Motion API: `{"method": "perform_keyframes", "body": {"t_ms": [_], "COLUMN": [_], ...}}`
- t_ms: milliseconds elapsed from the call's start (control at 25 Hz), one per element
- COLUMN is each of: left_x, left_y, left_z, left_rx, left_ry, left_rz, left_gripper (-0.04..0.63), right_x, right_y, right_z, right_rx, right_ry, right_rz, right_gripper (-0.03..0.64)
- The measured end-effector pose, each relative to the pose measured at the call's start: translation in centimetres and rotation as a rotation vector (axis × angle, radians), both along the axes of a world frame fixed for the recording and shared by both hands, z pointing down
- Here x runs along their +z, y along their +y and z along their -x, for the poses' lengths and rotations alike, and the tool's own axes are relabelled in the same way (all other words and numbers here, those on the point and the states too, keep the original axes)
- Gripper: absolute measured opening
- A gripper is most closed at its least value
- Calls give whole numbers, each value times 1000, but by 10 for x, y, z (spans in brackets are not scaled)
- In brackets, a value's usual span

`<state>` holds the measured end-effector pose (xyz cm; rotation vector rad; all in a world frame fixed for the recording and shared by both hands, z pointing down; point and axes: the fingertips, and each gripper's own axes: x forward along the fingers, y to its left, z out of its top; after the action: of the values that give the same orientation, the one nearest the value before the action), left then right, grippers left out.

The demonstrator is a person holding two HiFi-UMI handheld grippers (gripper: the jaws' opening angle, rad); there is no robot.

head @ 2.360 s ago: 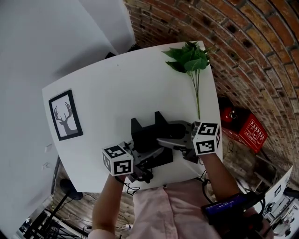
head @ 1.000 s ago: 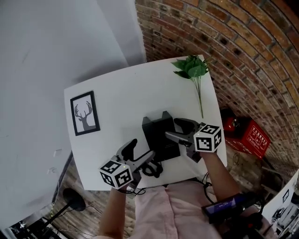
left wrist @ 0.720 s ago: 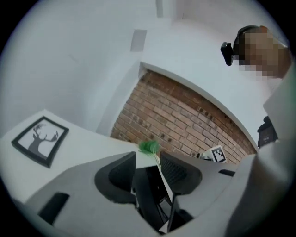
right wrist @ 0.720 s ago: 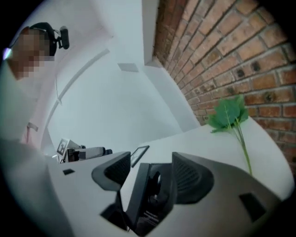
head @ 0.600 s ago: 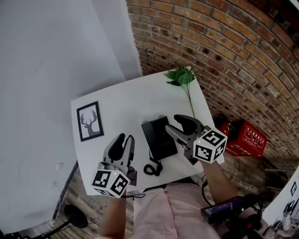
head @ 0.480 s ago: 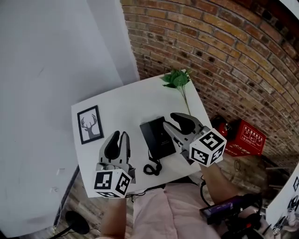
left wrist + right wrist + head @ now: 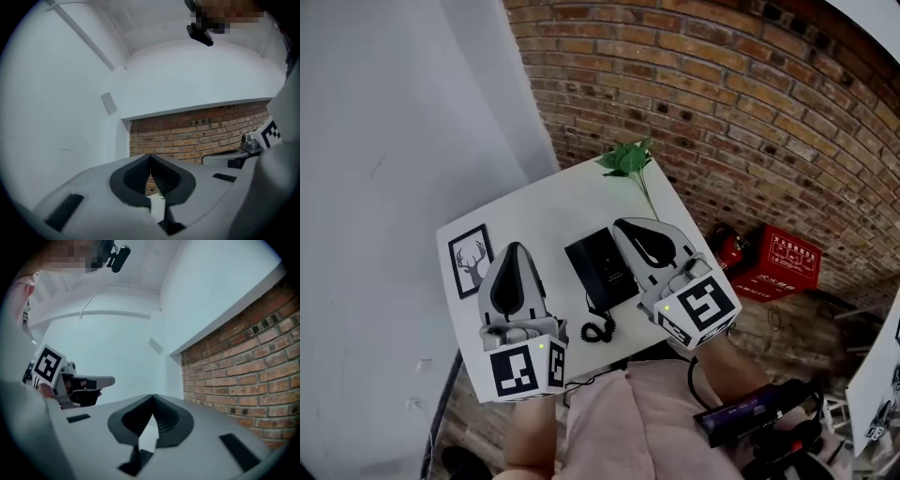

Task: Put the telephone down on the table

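Now the left gripper [image 7: 513, 247] and the right gripper [image 7: 621, 224] hang lifted off the black telephone [image 7: 602, 267], which they flanked low a second ago. It lies flat on the white surface [image 7: 548, 208], coiled cord [image 7: 598, 329] at the near edge. Both sets of fingers have just closed, pressed together on nothing. The placing looks done.
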<state>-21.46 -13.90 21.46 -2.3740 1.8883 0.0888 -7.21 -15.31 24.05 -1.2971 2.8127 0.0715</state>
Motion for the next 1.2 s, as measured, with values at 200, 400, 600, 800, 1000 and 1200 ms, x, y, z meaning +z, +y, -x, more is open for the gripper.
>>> {"method": "perform_keyframes", "body": {"t_ms": [200,400,600,800,1000,1200], "left_x": [-4,-5,-7,-4,-2,0], "left_y": [6,10,10,10,9,7], "left_z": [-7,-9,-11,-14,-16,-19], "left_rx": [4,5,14,26,35,48], "left_ry": [-2,-8,-27,-44,-57,-63], "left_rz": [-7,-12,-16,-14,-14,-11], "left_gripper": [0,0,0,0,0,0], "right_x": [-6,-8,-13,-16,-14,-15], "right_y": [6,10,10,11,10,9], "right_z": [-8,-9,-10,-11,-11,-11], "right_rx": [33,44,66,71,77,85], "right_ry": [1,15,22,16,17,22], "right_rz": [-20,-38,-65,-73,-75,-77], "right_gripper": [5,5,3,4,5,5]}}
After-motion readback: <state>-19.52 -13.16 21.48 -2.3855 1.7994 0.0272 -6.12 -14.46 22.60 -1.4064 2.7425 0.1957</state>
